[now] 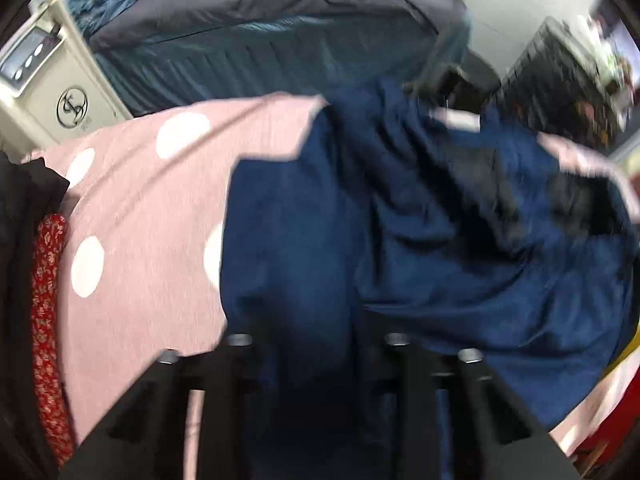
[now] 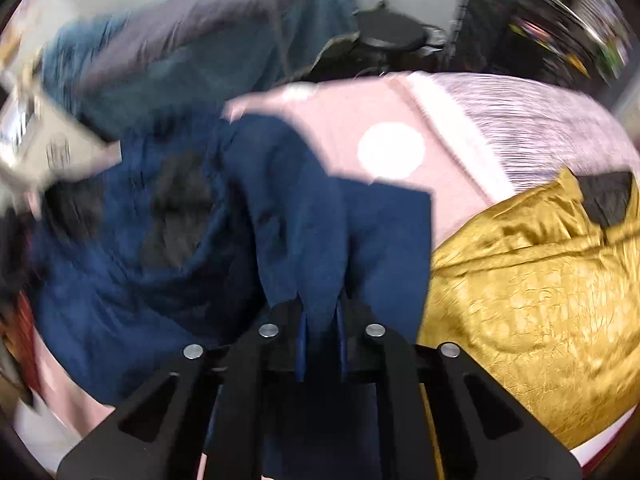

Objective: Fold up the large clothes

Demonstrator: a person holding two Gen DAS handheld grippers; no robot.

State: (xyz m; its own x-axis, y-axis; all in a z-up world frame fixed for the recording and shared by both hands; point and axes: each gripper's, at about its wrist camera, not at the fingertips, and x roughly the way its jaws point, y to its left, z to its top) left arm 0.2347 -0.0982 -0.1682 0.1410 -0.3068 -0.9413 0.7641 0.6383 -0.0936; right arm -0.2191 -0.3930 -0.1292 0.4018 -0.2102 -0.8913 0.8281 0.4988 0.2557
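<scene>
A large navy blue garment (image 1: 440,240) lies crumpled on a pink bedspread with white dots (image 1: 140,208). In the left wrist view a fold of it rises between the black fingers of my left gripper (image 1: 316,344) and hides the tips; the jaws stand narrow, pinching the cloth. In the right wrist view my right gripper (image 2: 320,312) is shut on another bunched fold of the navy garment (image 2: 120,280), which hangs taut from the fingertips above the pink bedspread (image 2: 340,140). Both views are motion-blurred.
A shiny gold cloth (image 2: 520,300) lies to the right of the garment. At the left edge are a red floral cloth (image 1: 46,300) and a black garment (image 1: 24,200). Behind stand a second bed with a grey-blue cover (image 1: 260,12), a cream cabinet (image 1: 60,92) and a black stool (image 2: 388,36).
</scene>
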